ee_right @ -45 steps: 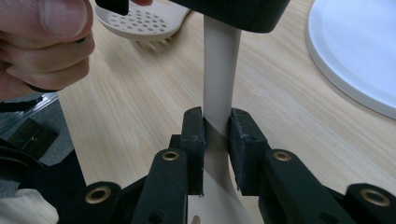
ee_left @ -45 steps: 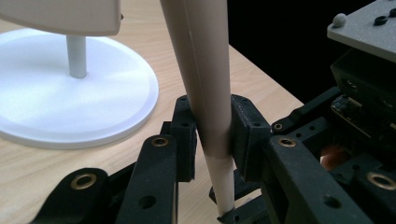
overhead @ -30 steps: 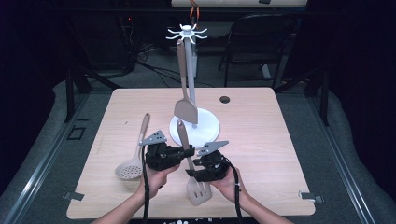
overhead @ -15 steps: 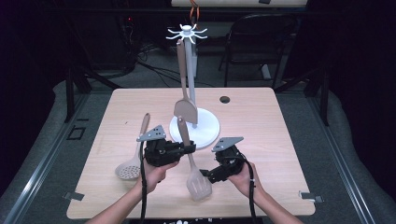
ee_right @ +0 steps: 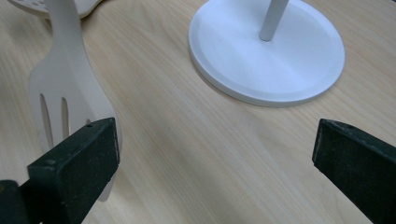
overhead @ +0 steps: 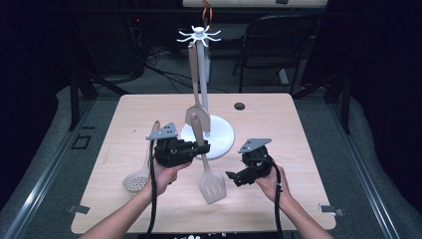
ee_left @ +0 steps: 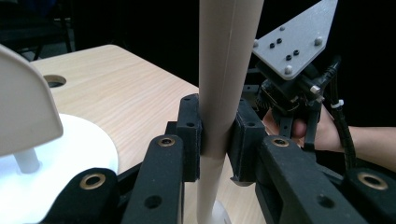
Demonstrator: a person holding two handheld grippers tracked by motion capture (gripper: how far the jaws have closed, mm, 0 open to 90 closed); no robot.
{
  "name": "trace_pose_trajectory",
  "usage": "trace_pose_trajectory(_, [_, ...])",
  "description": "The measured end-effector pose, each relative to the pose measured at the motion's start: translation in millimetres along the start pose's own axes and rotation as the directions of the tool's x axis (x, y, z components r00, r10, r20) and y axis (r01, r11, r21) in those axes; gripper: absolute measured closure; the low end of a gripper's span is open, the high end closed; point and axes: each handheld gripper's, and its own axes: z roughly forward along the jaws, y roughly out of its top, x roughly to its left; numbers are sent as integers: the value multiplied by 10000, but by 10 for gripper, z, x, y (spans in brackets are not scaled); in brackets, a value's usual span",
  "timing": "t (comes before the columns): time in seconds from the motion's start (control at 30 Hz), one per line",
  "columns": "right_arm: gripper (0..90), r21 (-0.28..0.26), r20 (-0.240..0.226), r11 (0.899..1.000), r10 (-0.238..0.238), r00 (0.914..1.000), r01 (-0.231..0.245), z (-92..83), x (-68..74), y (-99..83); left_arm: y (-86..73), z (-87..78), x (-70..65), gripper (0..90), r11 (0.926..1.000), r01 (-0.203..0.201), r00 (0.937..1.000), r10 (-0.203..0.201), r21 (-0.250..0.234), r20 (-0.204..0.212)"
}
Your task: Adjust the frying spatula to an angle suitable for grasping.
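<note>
My left gripper (overhead: 201, 148) is shut on the handle of a beige slotted turner (overhead: 212, 186), which hangs head down and slightly tilted over the table's front. In the left gripper view both pads (ee_left: 190, 135) press the turner's handle (ee_left: 219, 93). My right gripper (overhead: 237, 178) is to the right of the turner's head; its jaws have just been opening and now stand wide with nothing between them. In the right gripper view, the right gripper (ee_right: 219, 156) looks at bare wood, the turner's head (ee_right: 65, 100) at its left.
A white utensil stand (overhead: 221, 134) with a round base, a pole and a hook crown (overhead: 199, 35) rises mid-table, a beige spatula (overhead: 193, 99) hanging on it. A skimmer spoon (overhead: 137, 181) lies at the left. A cable hole (overhead: 240, 106) is behind.
The right gripper has let go of the turner's head, opened wide and moved right. The left gripper has risen a little with the turner in it.
</note>
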Motion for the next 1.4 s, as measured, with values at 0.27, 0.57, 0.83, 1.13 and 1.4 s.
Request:
trace_pose_trajectory(0.27, [1,33,178,10000,69,9998,-70,0,-46,-6,181,18,49,766,9997,-225,9997,225,52,-95])
trace_pose_trajectory(0.57, [0,162,214,9998,91,9997,-94,23,-83,-19,318,45,147,766,9994,-311,9995,313,136,-105])
trace_pose_trajectory(0.83, [0,313,247,9995,22,9997,-30,34,-90,-18,389,92,206,766,9987,-416,9991,419,285,-114])
trace_pose_trajectory(1.13, [1,283,219,9996,75,9997,-81,49,-92,-22,453,160,268,766,9973,-552,9984,558,489,-114])
trace_pose_trajectory(1.4, [2,350,223,9994,69,9997,-77,63,-93,-24,541,192,286,766,9970,-684,9974,692,365,-184])
